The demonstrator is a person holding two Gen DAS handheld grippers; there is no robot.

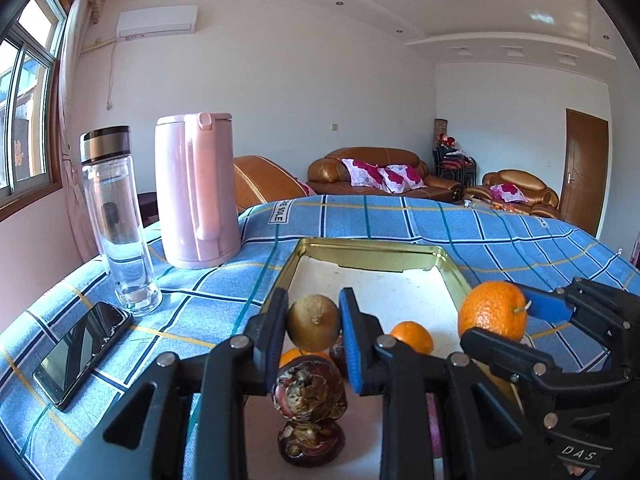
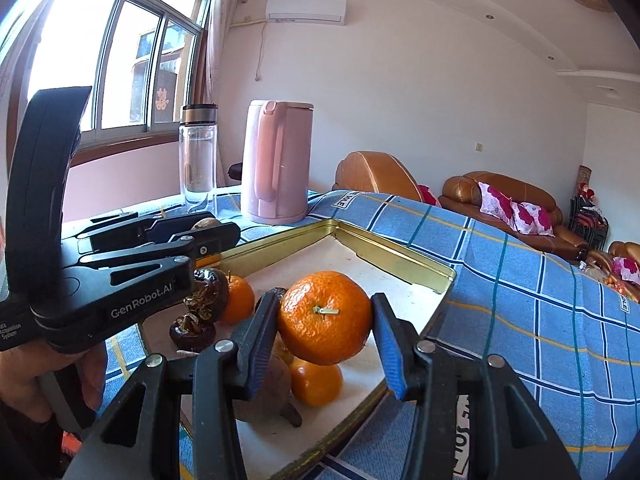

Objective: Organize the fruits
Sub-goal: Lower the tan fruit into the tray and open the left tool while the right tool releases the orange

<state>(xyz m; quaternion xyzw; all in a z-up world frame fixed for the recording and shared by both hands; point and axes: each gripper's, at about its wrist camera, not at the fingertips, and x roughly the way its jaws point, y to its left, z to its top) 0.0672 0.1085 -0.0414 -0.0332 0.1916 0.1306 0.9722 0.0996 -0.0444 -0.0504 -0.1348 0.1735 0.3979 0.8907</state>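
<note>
Both grippers hang over the gold-rimmed tray [image 1: 362, 249], each with a fruit in its pads. The left gripper [image 1: 314, 322] pinches a small brownish-yellow fruit [image 1: 314, 323] above the tray's near left corner; the right gripper [image 2: 325, 318] pinches a mandarin [image 2: 325, 317], stalk towards its own camera, above the near right edge. The two tools sit side by side, near each other, so the free white floor of the tray lies ahead of both, towards its far edge. That, I judge, is what the coming move turns on: each load goes down and forward, and the right one is nearer the open far right corner.

Below them the near end is crowded: two dark, cracked mangosteens [image 1: 310, 394] and a couple more small oranges [image 1: 412, 336], touching or nearly so.

The tray rests on a table under a blue checked cloth [image 1: 500, 232]. Towards the table's far left corner stand a pink kettle [image 1: 196, 190] and a clear bottle [image 1: 116, 224]; a phone [image 1: 82, 354] lies at the left edge. Sofas line the room behind.
</note>
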